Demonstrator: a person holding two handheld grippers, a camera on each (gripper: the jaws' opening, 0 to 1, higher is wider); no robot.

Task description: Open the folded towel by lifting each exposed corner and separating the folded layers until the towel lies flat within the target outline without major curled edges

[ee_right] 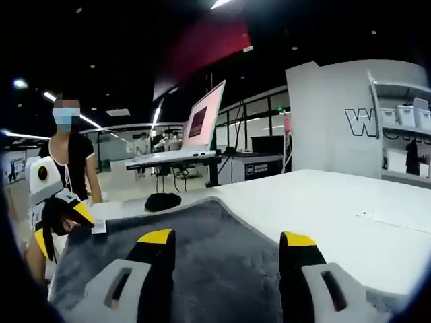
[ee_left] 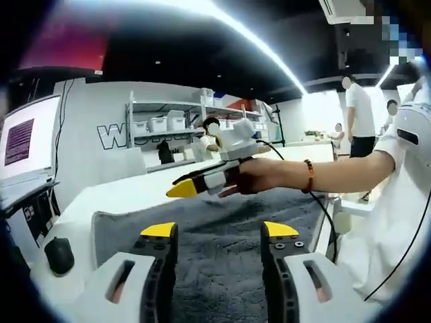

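Item: grey towel (ee_left: pixel 222 249), spread on my white table (ee_right: pixel 323 195), directly under both tongs. My left gripper (ee_left: pixel 219 230) hangs above it, jaws parted, holding nothing. My right gripper (ee_right: pixel 229 237) likewise, jaws apart, unloaded above it. A black mouse (ee_right: pixel 162 200) sits just beyond the towel's far edge.

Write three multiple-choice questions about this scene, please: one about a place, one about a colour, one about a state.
1. Where does the dark grey fluffy towel lie?
A. on the white table
B. on a shelf
C. on the floor

2. What colour are the tips of the left gripper?
A. red
B. yellow
C. green

3. How do the jaws of the right gripper stand?
A. shut on the towel
B. shut on nothing
C. open, apart above the towel

Answers: 1 A, white tabletop shows around the towel; 2 B, both tips are yellow; 3 C, towel shows in the gap between them.
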